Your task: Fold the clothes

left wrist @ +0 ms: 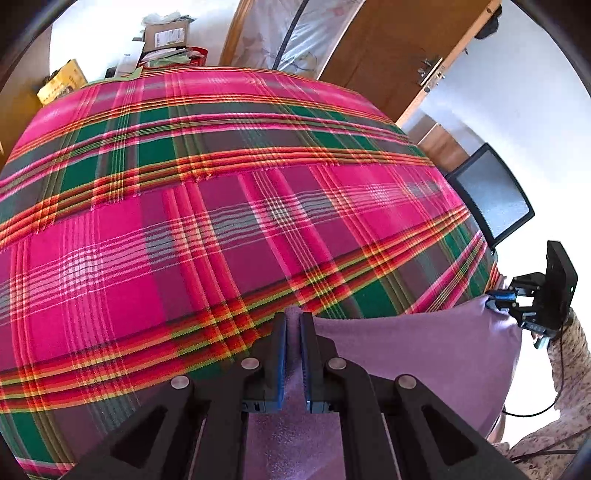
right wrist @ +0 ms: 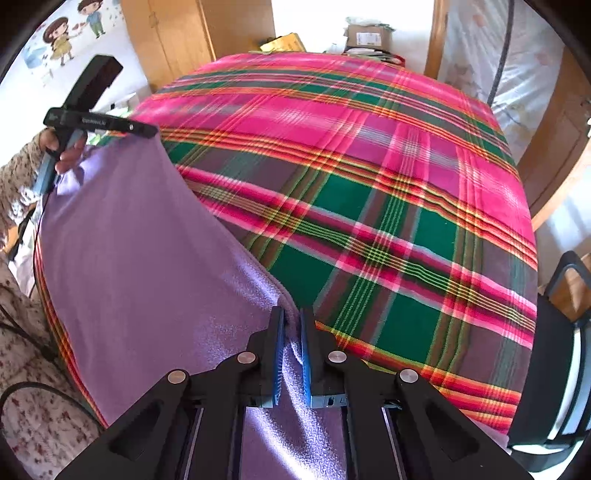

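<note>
Both claws we hold are clamped on the same purple garment (right wrist: 140, 258). Our left gripper (left wrist: 294, 325) has its blue pads (left wrist: 281, 354) pinched tight on a fold of the cloth at one end, and our right gripper (right wrist: 291, 321) bites a bunched edge of it at the other, with purple fabric squeezed between its pads (right wrist: 306, 363).

Between the two grips the garment hangs in a sagging span at the near edge of the bed, its lower part draped over the plaid blanket (right wrist: 369, 184) that covers the whole mattress in pink, green and red checks. From the right wrist view we see our left hand (right wrist: 68, 151) wrapped around its gripper's handle, a floral sleeve (right wrist: 18, 173) behind it.

Beyond the far end of the bed sit cardboard boxes (left wrist: 168, 35). A wooden door (left wrist: 399, 62) stands at the far right, and a black chair (left wrist: 491, 195) sits just beside the bed's right side.
</note>
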### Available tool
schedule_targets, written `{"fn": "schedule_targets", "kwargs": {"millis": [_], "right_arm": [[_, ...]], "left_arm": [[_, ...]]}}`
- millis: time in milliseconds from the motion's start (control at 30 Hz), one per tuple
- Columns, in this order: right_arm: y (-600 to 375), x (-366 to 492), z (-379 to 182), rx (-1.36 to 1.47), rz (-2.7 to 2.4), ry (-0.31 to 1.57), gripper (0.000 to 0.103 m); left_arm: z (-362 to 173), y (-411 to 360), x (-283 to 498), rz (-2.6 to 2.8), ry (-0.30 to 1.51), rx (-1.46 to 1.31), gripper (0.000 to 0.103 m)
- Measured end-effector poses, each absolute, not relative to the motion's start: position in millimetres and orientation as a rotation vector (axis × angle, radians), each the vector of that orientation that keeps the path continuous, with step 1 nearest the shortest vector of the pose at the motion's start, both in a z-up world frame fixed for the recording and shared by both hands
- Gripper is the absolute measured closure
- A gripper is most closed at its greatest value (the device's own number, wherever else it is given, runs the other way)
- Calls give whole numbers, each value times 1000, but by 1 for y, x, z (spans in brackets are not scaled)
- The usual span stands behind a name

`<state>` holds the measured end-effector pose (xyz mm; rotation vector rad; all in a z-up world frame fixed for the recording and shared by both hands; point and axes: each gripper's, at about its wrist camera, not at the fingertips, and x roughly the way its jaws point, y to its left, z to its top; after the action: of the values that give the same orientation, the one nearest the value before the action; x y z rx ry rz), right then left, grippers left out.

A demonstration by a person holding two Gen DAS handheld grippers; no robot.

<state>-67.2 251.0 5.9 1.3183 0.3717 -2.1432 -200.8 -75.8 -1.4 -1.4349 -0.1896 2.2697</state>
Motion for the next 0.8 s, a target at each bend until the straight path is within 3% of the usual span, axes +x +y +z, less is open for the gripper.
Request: {"fn": "schedule_targets", "kwargs": {"millis": [67, 133, 233, 467, 633, 700, 800], "right_arm": [[251, -66, 5, 1322, -2137, 368, 95], [252, -68, 3, 1324, -2138, 347, 94], [253, -68, 3, 1325, -2142, 329, 94], [251, -72, 0, 1338, -2177, 298, 92], [247, -72, -1, 1359, -2229, 271, 88], [244, -72, 0, 1370, -2248, 268, 87], [238, -72, 4, 1381, -2298, 290, 81]], "left_arm": [[1, -81, -204, 2318, -186, -1423, 103], [2, -87, -207, 2351, -204, -1427, 103], [-10, -103, -215, 2307, -367, -1518, 103], [5, -128, -199, 2397, -372, -1505, 101], [20, -158, -174, 2477, -406, -1498, 96], [21, -173, -164, 2503, -432, -1519, 87], [22, -194, -149, 2543, -463, -1559, 83]]}}
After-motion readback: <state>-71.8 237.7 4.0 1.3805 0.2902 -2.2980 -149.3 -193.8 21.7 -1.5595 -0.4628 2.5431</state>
